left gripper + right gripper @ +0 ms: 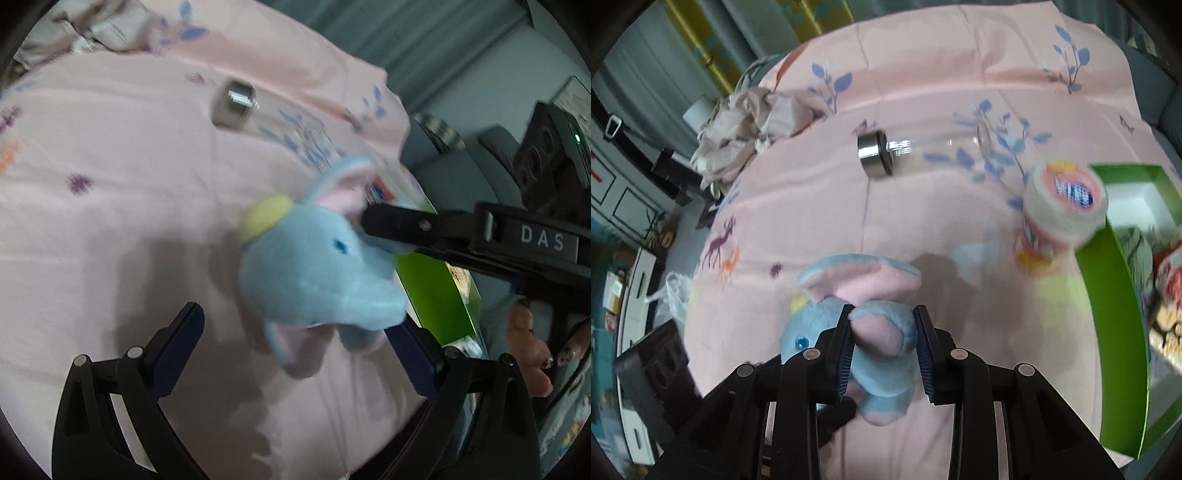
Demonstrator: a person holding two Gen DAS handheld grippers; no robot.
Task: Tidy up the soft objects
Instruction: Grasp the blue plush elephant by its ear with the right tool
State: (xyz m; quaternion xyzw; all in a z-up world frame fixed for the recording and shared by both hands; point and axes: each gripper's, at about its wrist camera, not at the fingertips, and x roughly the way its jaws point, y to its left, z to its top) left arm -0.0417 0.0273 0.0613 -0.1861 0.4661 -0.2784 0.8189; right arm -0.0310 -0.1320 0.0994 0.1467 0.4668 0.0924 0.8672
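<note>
A blue plush elephant [314, 266] with pink ears and a yellow hat hangs above the pink bedsheet [110, 184]. My right gripper [882, 325] is shut on the elephant [882, 354], pinching a pink-tipped limb; it enters the left wrist view from the right [373, 218]. My left gripper [299, 332] is open and empty, just below the elephant. A pink tissue pack [1063, 203] sits by the green box [1115, 295].
A clear bottle with a metal cap [875, 153] lies on the sheet [923, 92]. Crumpled cloth [750, 125] lies at the far left of the bed. The green box holds printed packets. Furniture and a black speaker [653, 373] stand beside the bed.
</note>
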